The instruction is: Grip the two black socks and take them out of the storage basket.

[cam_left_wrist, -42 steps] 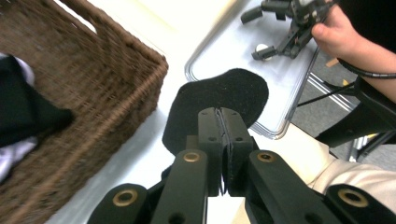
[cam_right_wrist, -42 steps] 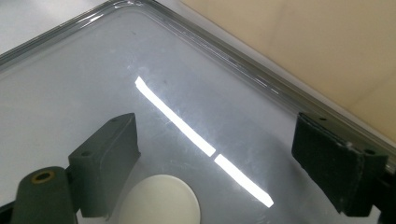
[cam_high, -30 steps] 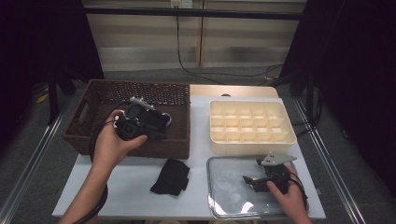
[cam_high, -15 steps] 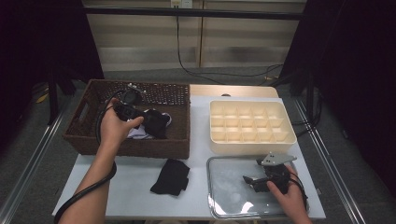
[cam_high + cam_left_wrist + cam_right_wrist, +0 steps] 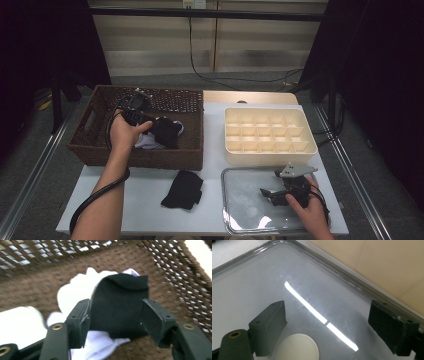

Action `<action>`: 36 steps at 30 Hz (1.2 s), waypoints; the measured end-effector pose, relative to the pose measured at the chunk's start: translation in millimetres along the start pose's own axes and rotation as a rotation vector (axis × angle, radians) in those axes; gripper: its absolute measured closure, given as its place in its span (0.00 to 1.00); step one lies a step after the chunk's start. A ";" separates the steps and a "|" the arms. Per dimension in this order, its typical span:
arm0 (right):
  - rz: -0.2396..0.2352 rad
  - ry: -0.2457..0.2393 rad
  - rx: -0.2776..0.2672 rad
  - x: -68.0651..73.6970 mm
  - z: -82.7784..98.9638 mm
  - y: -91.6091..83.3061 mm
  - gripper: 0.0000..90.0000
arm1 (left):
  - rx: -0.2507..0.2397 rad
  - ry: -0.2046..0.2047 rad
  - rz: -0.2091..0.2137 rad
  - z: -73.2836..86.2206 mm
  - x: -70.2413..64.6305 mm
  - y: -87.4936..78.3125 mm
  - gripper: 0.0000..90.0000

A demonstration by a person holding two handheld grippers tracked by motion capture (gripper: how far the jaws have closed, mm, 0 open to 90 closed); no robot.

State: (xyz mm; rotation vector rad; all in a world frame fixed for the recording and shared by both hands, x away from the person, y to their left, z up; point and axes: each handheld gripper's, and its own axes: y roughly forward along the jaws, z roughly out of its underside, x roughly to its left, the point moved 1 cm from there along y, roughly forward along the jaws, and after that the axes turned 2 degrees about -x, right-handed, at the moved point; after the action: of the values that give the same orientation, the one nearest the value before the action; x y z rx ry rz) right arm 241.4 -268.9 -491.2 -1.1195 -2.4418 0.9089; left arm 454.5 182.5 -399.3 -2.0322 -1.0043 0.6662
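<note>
While my left tool (image 5: 113, 322) hangs in the basket (image 5: 95, 150) at the far left of the table (image 5: 150, 210), the step in hand is picking a black sock (image 5: 120, 302) off the white cloth (image 5: 75, 290). Its jaws have just been opening and stand wide, the sock between them; whether the pads touch it I cannot tell. Next, I judge, they must close on the sock and lift. My right tool (image 5: 329, 327) rests wide and empty over the clear lid (image 5: 262, 277), near right.
</note>
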 end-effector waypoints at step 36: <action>0.001 0.000 0.002 -0.1 0.0 -0.2 0.16 | 0.121 -0.004 -0.008 -5.4 -4.4 26.3 0.93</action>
State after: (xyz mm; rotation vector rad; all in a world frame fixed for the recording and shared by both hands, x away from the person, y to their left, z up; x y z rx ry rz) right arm 241.4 -269.1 -491.1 -1.1204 -2.4399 0.9113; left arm 467.2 166.2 -417.0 -1.9214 -0.9506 0.7102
